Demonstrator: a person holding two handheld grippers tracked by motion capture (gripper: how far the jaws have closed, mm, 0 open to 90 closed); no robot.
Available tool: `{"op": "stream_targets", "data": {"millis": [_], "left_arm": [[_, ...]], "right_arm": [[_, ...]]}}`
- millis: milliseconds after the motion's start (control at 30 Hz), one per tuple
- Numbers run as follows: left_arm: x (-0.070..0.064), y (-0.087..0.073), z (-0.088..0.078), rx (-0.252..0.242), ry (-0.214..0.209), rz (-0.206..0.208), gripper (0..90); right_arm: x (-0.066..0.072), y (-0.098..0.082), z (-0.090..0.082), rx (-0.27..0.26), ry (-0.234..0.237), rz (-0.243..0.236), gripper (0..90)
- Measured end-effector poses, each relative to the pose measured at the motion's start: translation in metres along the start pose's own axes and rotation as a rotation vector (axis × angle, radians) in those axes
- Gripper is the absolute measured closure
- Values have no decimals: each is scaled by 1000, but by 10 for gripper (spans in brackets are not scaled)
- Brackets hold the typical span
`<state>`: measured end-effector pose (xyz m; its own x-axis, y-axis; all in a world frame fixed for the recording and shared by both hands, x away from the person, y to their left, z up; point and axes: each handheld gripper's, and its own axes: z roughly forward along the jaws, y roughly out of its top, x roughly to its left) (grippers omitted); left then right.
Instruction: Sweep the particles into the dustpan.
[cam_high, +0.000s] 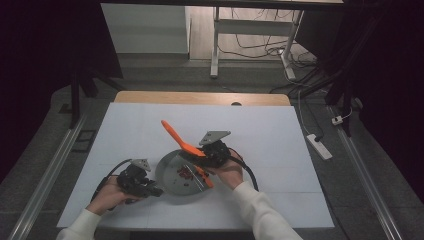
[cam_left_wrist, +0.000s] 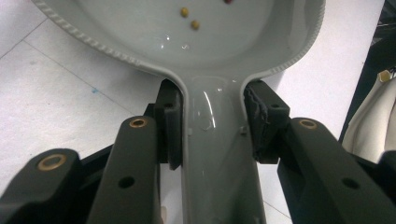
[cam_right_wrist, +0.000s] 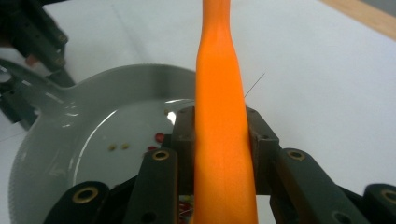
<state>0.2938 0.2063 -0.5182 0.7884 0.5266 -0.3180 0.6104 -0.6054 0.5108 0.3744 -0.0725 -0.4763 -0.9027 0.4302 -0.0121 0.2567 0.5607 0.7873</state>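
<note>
My left gripper (cam_left_wrist: 212, 126) is clamped on the handle (cam_left_wrist: 217, 154) of the grey pan (cam_left_wrist: 140, 56), one pad pressed to each side of it, so the round bowl spreads out just ahead of my jaws with a few small yellow bits (cam_left_wrist: 190, 17) lying in it. My right gripper (cam_right_wrist: 219, 140) pinches the orange spatula (cam_right_wrist: 219, 116) between its pads, the handle running up and away past the jaws over the white table (cam_right_wrist: 327, 70). The pan (cam_right_wrist: 93, 130) sits just below and left of that gripper, holding red bits (cam_right_wrist: 159, 137), and in the high view the spatula (cam_high: 175, 135) slants up from over the pan (cam_high: 167, 175).
</note>
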Motion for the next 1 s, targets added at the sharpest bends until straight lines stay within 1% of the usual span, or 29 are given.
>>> {"op": "stream_targets", "data": {"millis": [133,300,600,667,733,767,833,933,1000], "left_arm": [[0,0,0,0,0,-1,620],[0,0,0,0,1,-2,621],[-1,0,0,-1,1,-1,620],[0,0,0,0,0,-1,620],[0,0,0,0,0,-1,620],[0,0,0,0,1,-2,620],[-1,0,0,0,1,-2,620],[-1,0,1,2,0,-1,620],[-1,0,1,3,0,-1,620]], "right_arm": [[-10,-2,-6,-8,-33,29,700],[-19,-5,-11,1,-76,44,700],[-34,-14,-21,8,-106,88,700],[-36,-15,-23,8,-121,94,700],[-39,-17,-23,21,-157,83,700],[-40,-18,-23,31,-170,88,700],[-44,-21,-21,40,-173,101,700],[-47,-26,-17,74,-187,107,700],[-48,-28,-14,89,-185,113,700]]}}
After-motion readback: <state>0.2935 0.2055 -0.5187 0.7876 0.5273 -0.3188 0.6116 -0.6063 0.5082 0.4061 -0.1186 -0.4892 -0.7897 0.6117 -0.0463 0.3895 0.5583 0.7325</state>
